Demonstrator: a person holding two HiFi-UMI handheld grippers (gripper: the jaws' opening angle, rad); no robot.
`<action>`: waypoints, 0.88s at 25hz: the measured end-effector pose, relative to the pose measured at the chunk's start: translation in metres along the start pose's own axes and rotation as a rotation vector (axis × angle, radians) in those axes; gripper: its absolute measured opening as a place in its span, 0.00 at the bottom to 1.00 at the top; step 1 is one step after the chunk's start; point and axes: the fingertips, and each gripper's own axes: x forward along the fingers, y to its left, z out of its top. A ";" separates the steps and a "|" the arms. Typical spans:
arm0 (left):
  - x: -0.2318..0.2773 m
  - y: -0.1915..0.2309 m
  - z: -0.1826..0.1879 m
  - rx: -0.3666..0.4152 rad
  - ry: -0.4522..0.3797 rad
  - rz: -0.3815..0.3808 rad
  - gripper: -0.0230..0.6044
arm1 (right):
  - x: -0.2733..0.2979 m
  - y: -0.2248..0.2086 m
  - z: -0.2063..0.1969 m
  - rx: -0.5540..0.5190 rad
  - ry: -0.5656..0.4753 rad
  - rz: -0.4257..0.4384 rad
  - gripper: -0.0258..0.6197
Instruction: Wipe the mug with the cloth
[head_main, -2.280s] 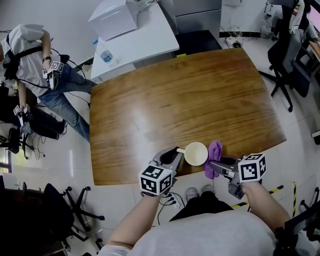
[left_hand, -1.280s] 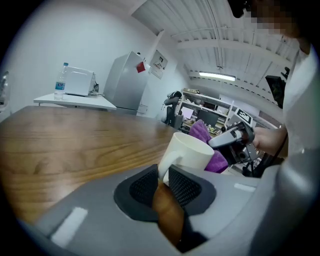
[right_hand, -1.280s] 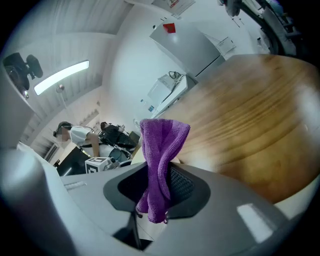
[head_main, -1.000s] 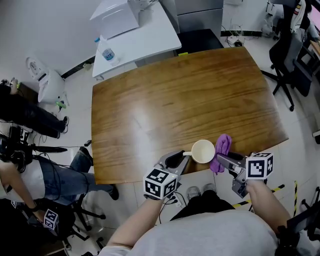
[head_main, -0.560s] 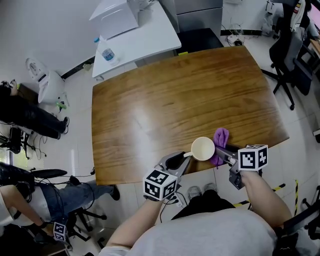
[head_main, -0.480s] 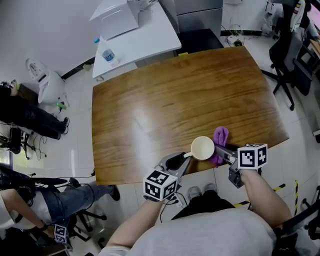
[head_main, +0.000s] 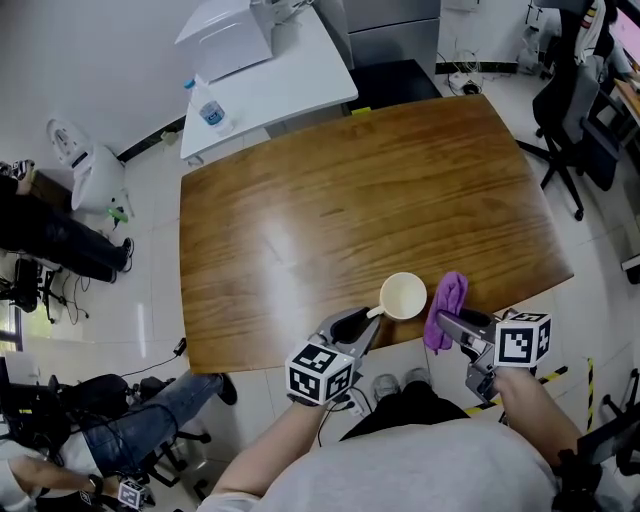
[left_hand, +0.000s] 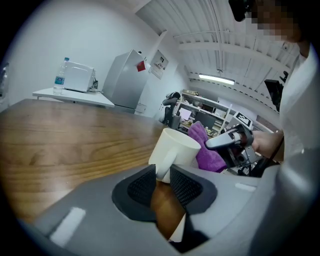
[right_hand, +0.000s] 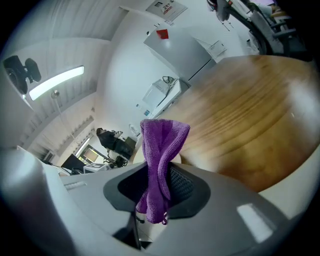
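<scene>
1. The wooden counter (head_main: 350, 190) carries only the mug, at its near edge.
2. My left gripper (head_main: 365, 322) reaches in over that near edge. Its fingers have just been opening and now stand loosely either side of the mug's handle.
3. My right gripper (head_main: 445, 322) hangs just off the same edge, its fingers clamped on the cloth.
4. The white mug (head_main: 403, 296) stands upright, handle towards my left gripper.
5. The purple cloth (head_main: 445, 305) sticks up from the fingers, just beside the mug's right.

Mug (head_main: 403, 296), cloth (head_main: 446, 305) crowd near edge; tabletop (head_main: 350, 190) beyond open.
</scene>
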 end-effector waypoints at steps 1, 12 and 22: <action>0.000 -0.002 0.000 -0.001 -0.001 -0.002 0.17 | 0.000 0.007 -0.001 0.006 -0.006 0.020 0.20; 0.003 -0.010 -0.002 0.011 0.016 -0.032 0.18 | 0.029 -0.018 -0.011 -0.016 0.042 -0.023 0.20; 0.004 -0.015 -0.002 0.012 0.021 -0.062 0.18 | 0.041 -0.046 -0.020 -0.068 0.107 -0.120 0.20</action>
